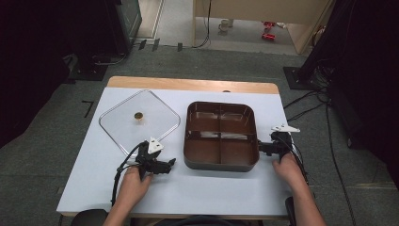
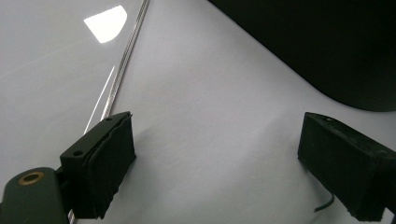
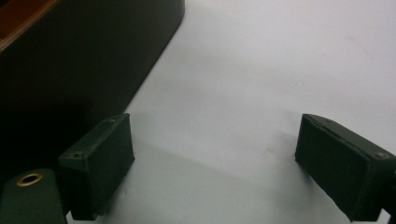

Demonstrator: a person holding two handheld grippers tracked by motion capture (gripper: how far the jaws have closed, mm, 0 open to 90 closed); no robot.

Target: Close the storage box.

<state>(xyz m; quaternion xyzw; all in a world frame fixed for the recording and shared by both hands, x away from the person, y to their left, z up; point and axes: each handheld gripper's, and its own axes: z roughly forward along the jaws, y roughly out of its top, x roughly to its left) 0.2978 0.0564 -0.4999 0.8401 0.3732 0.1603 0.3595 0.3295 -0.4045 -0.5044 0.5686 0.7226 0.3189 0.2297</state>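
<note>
At the bottom of the high view I see my two forearms coming in over the white table point(image 1: 221, 188). My left hand point(image 1: 133, 184) holds the left hand-held gripper point(image 1: 167, 165) low and left of centre, pointing right toward the near left corner of the brown tray point(image 1: 221, 135). In the left gripper view its jaws stand wide apart with nothing between them but bare table; the metal rim of the glass lid point(image 2: 122, 70) runs up the left of that frame, and the tray's dark wall point(image 2: 327, 42) sits in the upper right.

My right hand point(image 1: 288, 169) holds the right hand-held gripper point(image 1: 260, 147) just beside the tray's right wall, near its front corner. In the right gripper view its jaws are also spread wide over empty table, with the tray's dark side point(image 3: 70, 70) in the upper left of the frame, close to the left jaw.

The tray sits mid-table, split into four compartments. The square glass lid point(image 1: 139, 121), with a small gold knob point(image 1: 139, 115), lies flat to the tray's left, apart from it. Beyond the table's far wooden edge lies grey floor point(image 1: 216, 63).
</note>
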